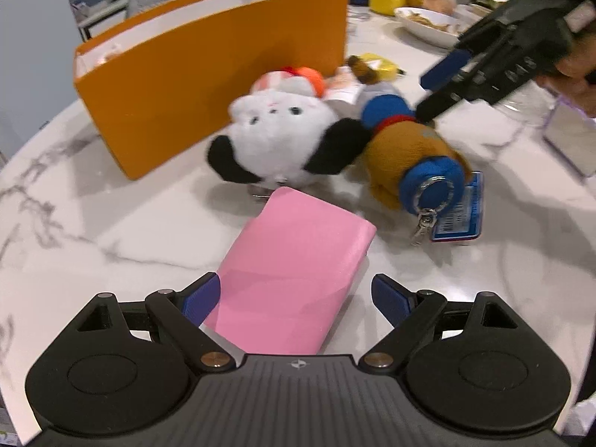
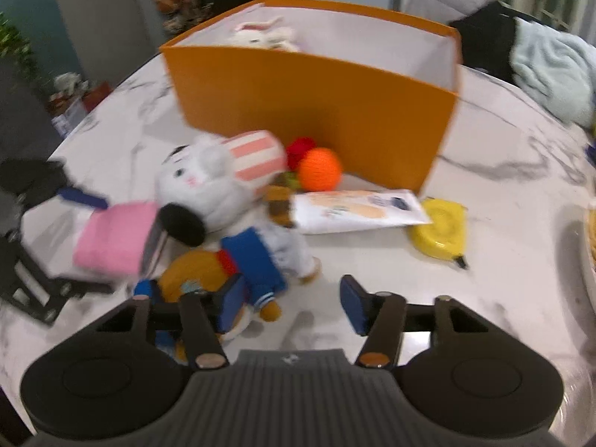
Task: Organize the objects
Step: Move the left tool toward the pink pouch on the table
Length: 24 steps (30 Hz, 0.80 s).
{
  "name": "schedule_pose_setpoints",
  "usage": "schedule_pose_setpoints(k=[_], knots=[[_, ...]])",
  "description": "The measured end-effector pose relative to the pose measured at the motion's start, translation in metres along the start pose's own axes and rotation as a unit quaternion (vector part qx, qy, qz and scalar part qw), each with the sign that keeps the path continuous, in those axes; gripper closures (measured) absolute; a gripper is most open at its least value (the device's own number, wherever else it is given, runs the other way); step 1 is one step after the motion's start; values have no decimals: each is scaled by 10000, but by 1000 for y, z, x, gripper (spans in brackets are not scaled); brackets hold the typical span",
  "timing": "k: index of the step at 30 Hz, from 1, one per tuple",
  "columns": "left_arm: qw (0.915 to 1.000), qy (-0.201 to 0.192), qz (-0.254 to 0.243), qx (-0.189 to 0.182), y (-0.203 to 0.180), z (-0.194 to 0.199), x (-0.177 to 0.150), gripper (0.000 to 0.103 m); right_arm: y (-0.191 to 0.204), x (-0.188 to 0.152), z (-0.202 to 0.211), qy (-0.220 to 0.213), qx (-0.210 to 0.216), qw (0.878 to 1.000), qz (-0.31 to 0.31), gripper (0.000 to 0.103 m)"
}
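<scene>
Pink box (image 1: 294, 272) between spread left gripper (image 1: 296, 298) fingers

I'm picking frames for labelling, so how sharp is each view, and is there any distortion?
Left wrist view: the pink box and left gripper are fairly sharp, the white plush is softly smeared, and the orange box bows from the fisheye. Right wrist view: heavier motion blur, with the white plush and pink box streaked; the right gripper stays crisp.
</scene>
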<state>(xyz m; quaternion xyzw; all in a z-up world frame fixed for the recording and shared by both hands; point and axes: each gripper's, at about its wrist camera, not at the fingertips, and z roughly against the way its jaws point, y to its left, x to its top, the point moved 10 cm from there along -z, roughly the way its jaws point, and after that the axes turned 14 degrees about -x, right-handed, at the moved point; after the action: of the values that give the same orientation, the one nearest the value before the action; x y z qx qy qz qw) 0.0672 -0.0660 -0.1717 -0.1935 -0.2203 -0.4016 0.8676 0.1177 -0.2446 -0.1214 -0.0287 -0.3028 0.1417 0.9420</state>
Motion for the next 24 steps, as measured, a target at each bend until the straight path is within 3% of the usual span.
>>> schedule_pose_setpoints(k=[4, 7, 10, 14, 17, 20, 24], knots=[[9998, -78, -56, -161, -14, 7, 5, 2, -8, -2, 7, 98, 150, 9990, -421, 28], [9994, -213, -263, 34, -17, 9, 8, 2, 1, -7, 5, 356, 566, 9941, -851, 28], [9986, 31, -487, 208, -14, 0, 3, 2, 12, -8, 1, 523, 894, 9862, -1291, 28], [9975, 121, -681, 169, -11, -5, -2, 1, 28, -7, -6, 637, 1003, 9811, -1529, 27], [9982, 285, -511, 146, -8, -9, -3, 1, 41, -7, -10, 631, 1002, 9828, -1420, 27], [9985, 511, -34, -197, -6, -12, -9, 0, 50, -8, -14, 574, 969, 9872, -1128, 27], [9966, 701, 105, -413, -15, -9, -13, 0, 50, -5, -6, 378, 715, 9965, -228, 28]])
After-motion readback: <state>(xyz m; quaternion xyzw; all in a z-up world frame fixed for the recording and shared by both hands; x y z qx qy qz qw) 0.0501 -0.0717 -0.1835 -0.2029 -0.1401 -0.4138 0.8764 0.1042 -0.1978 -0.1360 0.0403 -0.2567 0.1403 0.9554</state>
